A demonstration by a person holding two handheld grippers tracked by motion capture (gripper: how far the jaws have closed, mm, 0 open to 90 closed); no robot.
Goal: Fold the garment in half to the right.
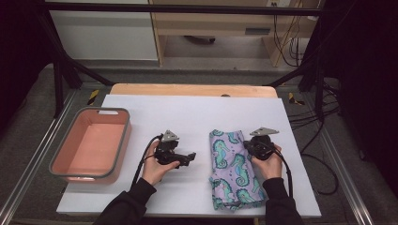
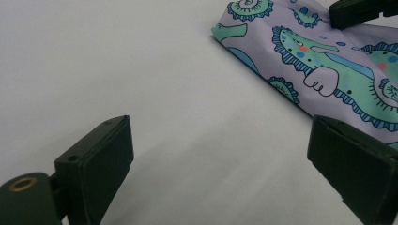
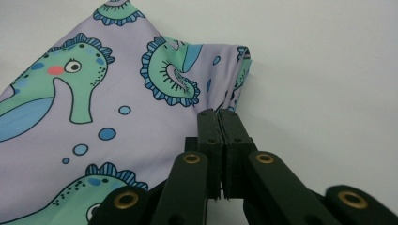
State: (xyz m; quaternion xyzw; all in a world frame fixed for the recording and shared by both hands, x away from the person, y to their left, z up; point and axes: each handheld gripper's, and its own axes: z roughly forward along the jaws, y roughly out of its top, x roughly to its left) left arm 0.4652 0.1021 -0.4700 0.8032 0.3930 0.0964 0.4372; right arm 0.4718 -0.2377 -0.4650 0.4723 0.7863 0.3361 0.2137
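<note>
My right claw (image 3: 219,115) is clamped on the far right hem of the soft, limp cloth (image 1: 233,164) by the table's near edge; my left claw (image 2: 220,159) stands apart, ready for another edge.

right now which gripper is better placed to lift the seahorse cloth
Right. The right gripper is already pinched shut on the edge of the seahorse cloth. The left gripper stands open over the bare white table, beside the cloth and not touching it.
</note>
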